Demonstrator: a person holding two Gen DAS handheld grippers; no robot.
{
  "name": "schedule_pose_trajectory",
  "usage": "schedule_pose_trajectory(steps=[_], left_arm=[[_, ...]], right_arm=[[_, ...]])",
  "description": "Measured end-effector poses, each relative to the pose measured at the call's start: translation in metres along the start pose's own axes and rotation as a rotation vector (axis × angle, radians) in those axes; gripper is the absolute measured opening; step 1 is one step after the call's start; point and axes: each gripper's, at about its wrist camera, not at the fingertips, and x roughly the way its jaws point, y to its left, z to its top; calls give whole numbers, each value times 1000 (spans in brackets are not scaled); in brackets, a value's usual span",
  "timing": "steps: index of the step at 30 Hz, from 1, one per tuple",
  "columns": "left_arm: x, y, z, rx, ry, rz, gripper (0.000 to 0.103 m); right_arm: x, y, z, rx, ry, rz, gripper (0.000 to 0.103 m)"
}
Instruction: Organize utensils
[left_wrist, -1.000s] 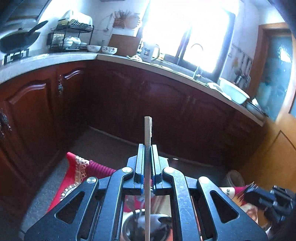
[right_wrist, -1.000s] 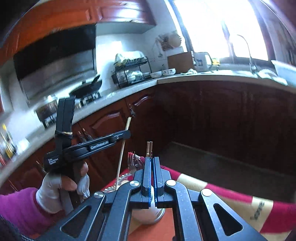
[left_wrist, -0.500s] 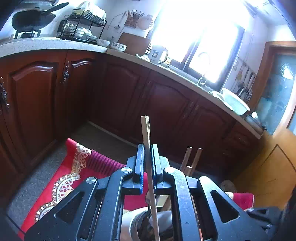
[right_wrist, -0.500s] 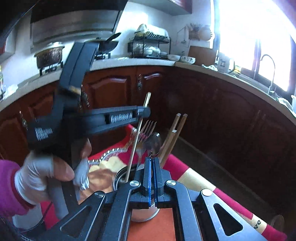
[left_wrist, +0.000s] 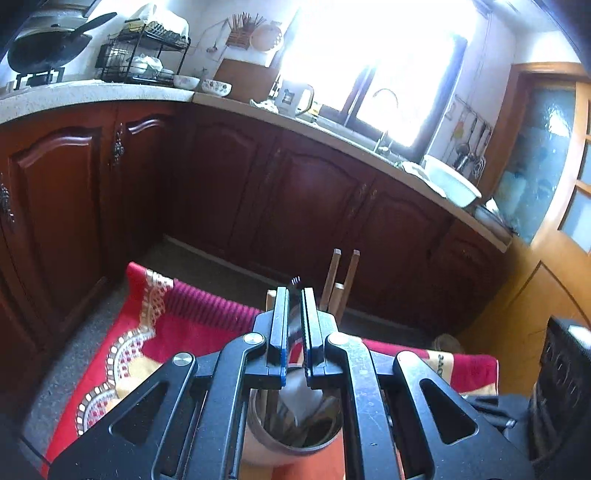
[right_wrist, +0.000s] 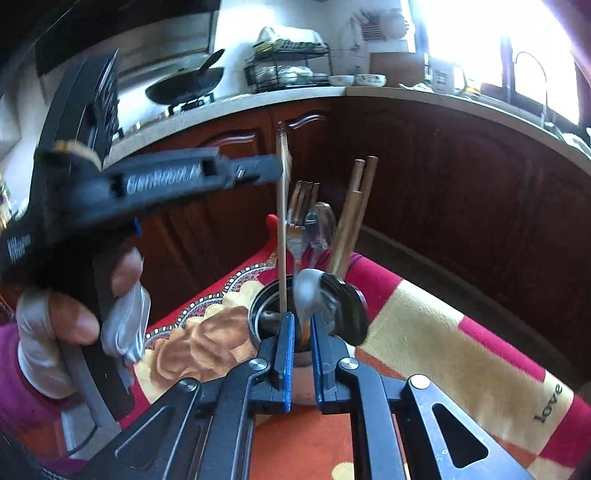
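A steel utensil holder stands on a red and gold cloth. It holds a copper fork, a silver spoon, wooden chopsticks and a black spoon head. My right gripper hovers at the holder's rim and its jaws are opening. The thin neck of a blurred silver spoon sits loose between them. My left gripper is shut on a single chopstick whose lower end is inside the holder. In the left wrist view only its tan tip shows.
A gloved hand holds the left gripper's grip. The cloth ends at the table edge, with dark wooden cabinets and floor beyond. The counter carries a wok, a dish rack and a sink tap.
Both grippers came down onto the holder. The left chopstick sank into it and no longer rises between the fingers. The right jaws, shut before, have parted around the spoon.
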Motion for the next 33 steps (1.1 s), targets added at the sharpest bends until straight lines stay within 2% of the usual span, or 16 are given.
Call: schedule_pose_trajectory(steps=[5, 6, 7, 8, 10, 13, 18, 29, 31, 33], left_arm=[[-4, -3, -7, 9, 49, 20, 5], [-4, -6, -10, 20, 65, 37, 7], [-5, -7, -12, 30, 75, 46, 14], [-6, -8, -15, 40, 85, 60, 28], [-9, -11, -20, 49, 97, 74, 44], [-15, -15, -26, 55, 115, 109, 48], [-24, -17, -34, 55, 135, 145, 50], [-52, -14, -41, 37, 134, 228, 50], [-56, -15, -43, 38, 136, 241, 50], [-61, -15, -45, 39, 130, 247, 50]], right_arm=[[-17, -4, -3, 51, -27, 34, 11], [-20, -3, -2, 59, -31, 34, 15], [-23, -4, -2, 73, -40, 36, 21], [-24, -4, -3, 83, -47, 39, 23], [-30, -5, -4, 106, -63, 35, 23], [-33, -6, -4, 137, -67, 16, 24], [-41, -5, -6, 153, -79, -41, 36], [-52, 10, -9, 155, -91, -151, 46], [-53, 12, -11, 158, -90, -169, 55], [-55, 14, -13, 157, -96, -183, 60]])
